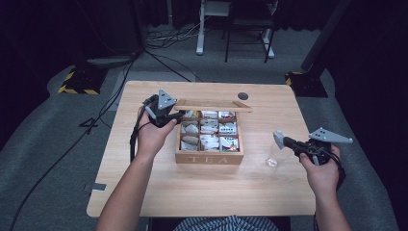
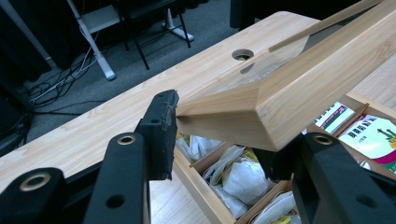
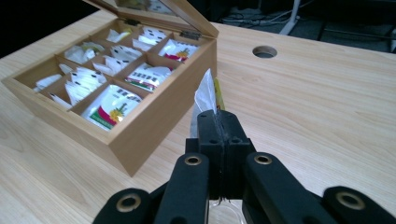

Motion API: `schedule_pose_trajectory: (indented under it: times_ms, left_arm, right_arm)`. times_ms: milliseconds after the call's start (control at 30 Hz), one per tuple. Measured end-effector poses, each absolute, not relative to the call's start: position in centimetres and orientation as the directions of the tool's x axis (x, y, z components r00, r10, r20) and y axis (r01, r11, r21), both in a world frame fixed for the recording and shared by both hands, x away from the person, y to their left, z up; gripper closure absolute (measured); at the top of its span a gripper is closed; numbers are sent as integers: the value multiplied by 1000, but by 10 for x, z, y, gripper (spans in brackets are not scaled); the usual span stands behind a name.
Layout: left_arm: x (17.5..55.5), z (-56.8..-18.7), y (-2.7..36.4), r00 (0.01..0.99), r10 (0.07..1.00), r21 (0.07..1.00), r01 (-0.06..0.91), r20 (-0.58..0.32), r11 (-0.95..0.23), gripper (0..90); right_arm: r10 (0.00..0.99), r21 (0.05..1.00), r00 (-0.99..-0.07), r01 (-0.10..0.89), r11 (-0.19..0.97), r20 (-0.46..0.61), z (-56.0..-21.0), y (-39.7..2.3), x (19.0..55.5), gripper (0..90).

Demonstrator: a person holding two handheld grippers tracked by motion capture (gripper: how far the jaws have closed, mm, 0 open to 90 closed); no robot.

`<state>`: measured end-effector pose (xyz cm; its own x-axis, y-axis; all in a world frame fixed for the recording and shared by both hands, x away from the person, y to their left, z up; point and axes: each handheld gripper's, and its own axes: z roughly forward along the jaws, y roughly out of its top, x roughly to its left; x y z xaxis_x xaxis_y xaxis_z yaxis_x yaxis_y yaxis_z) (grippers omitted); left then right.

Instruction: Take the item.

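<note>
Two grippers are engaged. Right gripper (image 3: 218, 123): jaws pressed together on a tea bag (image 3: 205, 95), held upright just beside the tea box (image 3: 140, 135) and above a clear glass (image 1: 272, 161) on the table (image 1: 202, 192). Left gripper (image 2: 219, 135): jaws clamped on a front corner of the raised lid (image 2: 289, 93), propping it open. Judged step: carrying the bag from box to glass. Next move calls for lowering the bag into the glass mouth before release, lid kept steady.

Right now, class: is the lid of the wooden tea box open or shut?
Open. The lid is tilted up off the tea box, the left gripper clamps its corner, and the tea bag compartments lie uncovered.
</note>
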<state>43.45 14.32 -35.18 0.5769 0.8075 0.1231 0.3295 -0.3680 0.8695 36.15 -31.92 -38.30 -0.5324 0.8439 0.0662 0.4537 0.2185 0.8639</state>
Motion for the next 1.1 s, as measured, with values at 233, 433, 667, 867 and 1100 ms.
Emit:
schedule_pose_trajectory:
  times_ms: [233,433,667,867,1100]
  left_arm:
    - [434,-352,143,578,807,870,331,119,-365,541]
    - [434,-352,143,579,807,871,330,118,-364,541]
    - [435,-352,144,578,808,872,330,114,-360,540]
    - [435,-352,144,579,808,874,332,109,-355,539]
    - [435,-352,144,579,807,873,331,112,-358,539]
  right_arm:
    - [855,839,-514,493,229,68,-393,-324,366,896]
    - [857,823,-508,520,227,85,-395,-326,368,896]
    - [861,798,-498,559,227,104,-398,-328,370,896]
    - [859,785,-498,577,227,118,-400,-328,371,896]
    - [858,776,-498,589,228,126,-398,-327,369,896]
